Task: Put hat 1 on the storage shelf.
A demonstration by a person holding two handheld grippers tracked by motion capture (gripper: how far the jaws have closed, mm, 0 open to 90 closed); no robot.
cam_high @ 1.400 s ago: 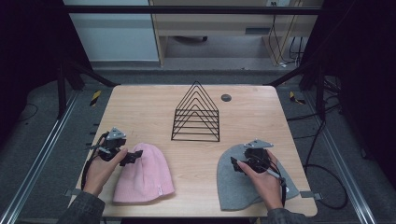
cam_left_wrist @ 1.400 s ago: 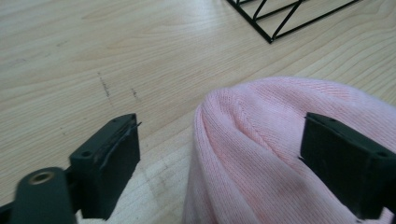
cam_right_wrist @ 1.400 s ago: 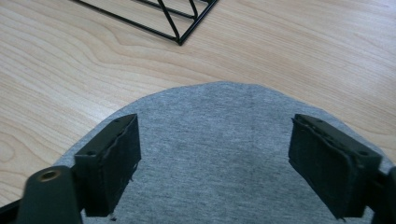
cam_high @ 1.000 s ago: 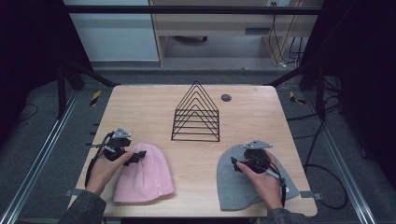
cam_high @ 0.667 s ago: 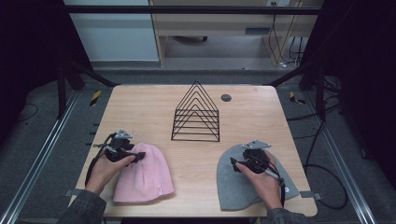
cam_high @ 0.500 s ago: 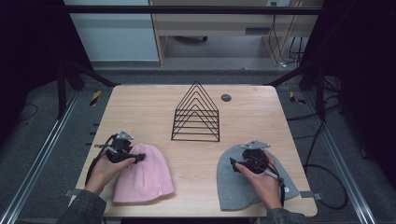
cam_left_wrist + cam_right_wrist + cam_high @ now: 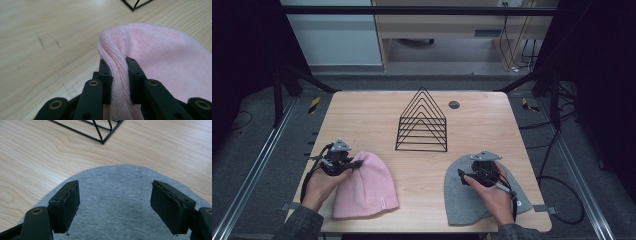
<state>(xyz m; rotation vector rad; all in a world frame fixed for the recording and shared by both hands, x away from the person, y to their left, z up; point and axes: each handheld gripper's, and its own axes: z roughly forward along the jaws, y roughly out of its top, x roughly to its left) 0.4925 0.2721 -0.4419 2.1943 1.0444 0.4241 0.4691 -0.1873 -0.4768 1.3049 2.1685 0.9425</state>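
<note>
**Left tool pinches the pink hat, right tool spread over the grey one**

From above, your left tool (image 7: 346,164) sits at the upper left edge of the pink hat (image 7: 364,187), lower left on the desk (image 7: 362,115); your right tool (image 7: 472,172) rests over the grey hat (image 7: 464,197), lower right. A wire rack (image 7: 423,122) stands centre.

Left gripper view: the jaws have just been closing and now clamp a raised fold of the pink hat (image 7: 120,67).

Right gripper view: jaws stand wide apart above the grey hat (image 7: 115,195), gripping nothing.

The pink beanie (image 7: 160,57) is showing soft ribbed knit. The grey beanie (image 7: 120,202) is looking smooth, the table (image 7: 37,157) matt wood.
</note>
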